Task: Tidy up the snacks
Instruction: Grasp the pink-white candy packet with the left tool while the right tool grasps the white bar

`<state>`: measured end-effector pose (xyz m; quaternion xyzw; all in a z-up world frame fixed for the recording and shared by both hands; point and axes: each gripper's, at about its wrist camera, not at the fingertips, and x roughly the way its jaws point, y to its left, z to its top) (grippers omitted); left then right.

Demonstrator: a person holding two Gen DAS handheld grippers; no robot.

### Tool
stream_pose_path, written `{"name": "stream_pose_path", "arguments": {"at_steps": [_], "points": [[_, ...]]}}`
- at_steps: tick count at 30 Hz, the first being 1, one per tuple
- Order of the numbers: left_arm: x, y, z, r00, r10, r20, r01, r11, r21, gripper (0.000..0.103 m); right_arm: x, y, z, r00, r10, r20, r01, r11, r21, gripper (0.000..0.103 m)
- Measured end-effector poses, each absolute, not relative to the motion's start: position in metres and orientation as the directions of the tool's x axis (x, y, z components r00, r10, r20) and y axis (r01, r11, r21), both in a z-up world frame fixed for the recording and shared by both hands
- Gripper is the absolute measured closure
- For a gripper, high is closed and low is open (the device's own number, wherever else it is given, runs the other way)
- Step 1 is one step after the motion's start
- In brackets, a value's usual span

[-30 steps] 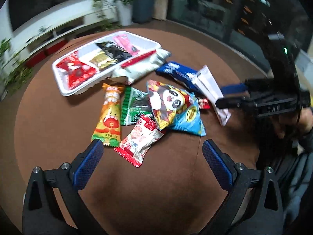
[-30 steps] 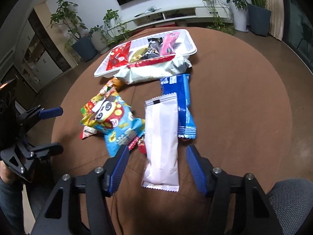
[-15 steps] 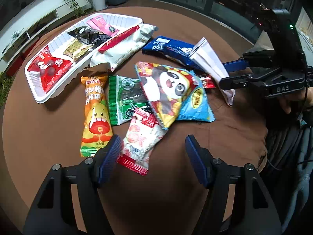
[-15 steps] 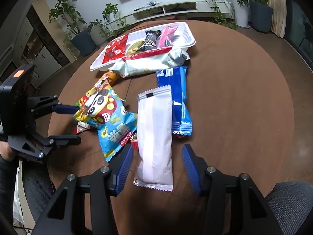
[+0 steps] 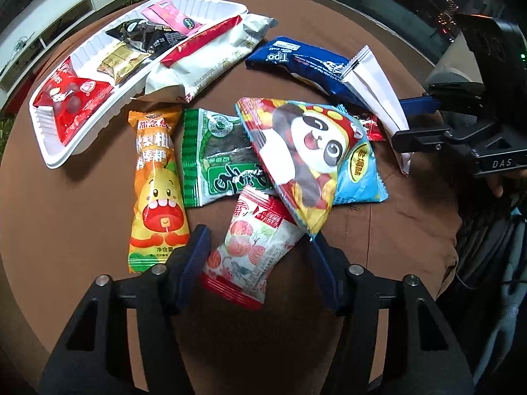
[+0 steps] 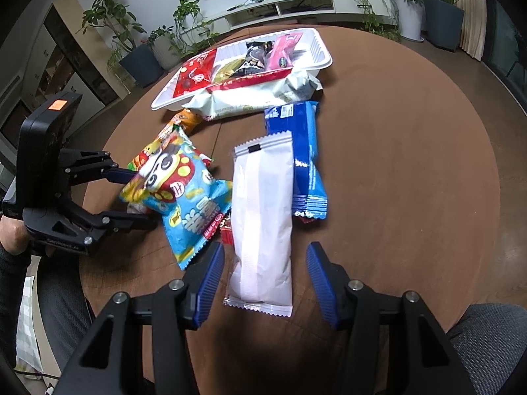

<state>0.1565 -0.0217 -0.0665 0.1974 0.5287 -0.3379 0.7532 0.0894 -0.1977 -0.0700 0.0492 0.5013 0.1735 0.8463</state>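
Loose snack packets lie on a round brown table beside a white tray (image 5: 56, 161) that holds several packets. My left gripper (image 5: 258, 256) points down over a red-and-white packet (image 5: 250, 253). Its jaws are closing with that packet between them, and the pads do not visibly squeeze it. My right gripper (image 6: 265, 270) stands open astride the near end of a long white packet (image 6: 263, 217), with a gap on each side. A panda bag (image 5: 309, 151) overlaps the red-and-white packet's far end.
An orange packet (image 5: 158, 191) and a green packet (image 5: 217, 158) lie left of the panda bag. A blue packet (image 6: 303, 151) lies beside the white one. A large pale bag (image 5: 210, 56) leans on the tray's rim. Potted plants and a low shelf stand beyond the table.
My left gripper came down and closer to the pile, and its jaws narrowed from wide open to either side of the red-and-white packet. My right gripper's jaws narrowed a little and it stayed in place.
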Motion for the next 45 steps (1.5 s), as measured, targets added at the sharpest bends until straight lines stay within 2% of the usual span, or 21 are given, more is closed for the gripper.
{"name": "stream_pose_path", "arguments": {"at_steps": [4,9,10,26,28,29,35,45], "points": [[0.159,-0.027,-0.065,0.201,-0.278,-0.939,0.717,0.695,-0.053,0.06,0.09,-0.198,-0.07,0.434,0.341,-0.834,-0.242,0.936,0.256,0.047],[0.153,-0.03,-0.064,0.201,-0.263,-0.944,0.709,0.704,-0.045,0.062,0.09,-0.198,-0.068,0.439,0.335,-0.834,-0.242,0.938,0.25,0.047],[0.151,-0.03,-0.065,0.204,-0.259,-0.944,0.702,0.711,-0.043,0.066,0.09,-0.198,-0.068,0.441,0.332,-0.834,-0.242,0.939,0.246,0.047],[0.114,-0.022,-0.067,0.262,-0.246,-0.933,0.542,0.838,-0.069,0.07,0.097,-0.192,-0.075,0.434,0.307,-0.847,-0.247,0.945,0.216,0.047],[0.109,-0.017,-0.066,0.264,-0.251,-0.931,0.532,0.843,-0.077,0.07,0.096,-0.192,-0.076,0.439,0.296,-0.848,-0.251,0.947,0.201,0.053],[0.107,-0.016,-0.066,0.266,-0.254,-0.93,0.526,0.847,-0.081,0.07,0.096,-0.192,-0.075,0.436,0.3,-0.848,-0.254,0.946,0.204,0.064],[0.092,-0.012,-0.065,0.28,-0.285,-0.917,0.496,0.861,-0.116,0.072,0.092,-0.193,-0.074,0.441,0.31,-0.842,-0.254,0.943,0.214,0.075],[0.087,-0.006,-0.063,0.287,-0.313,-0.905,0.468,0.871,-0.152,0.073,0.085,-0.197,-0.062,0.455,0.341,-0.823,-0.258,0.935,0.245,0.078]]}}
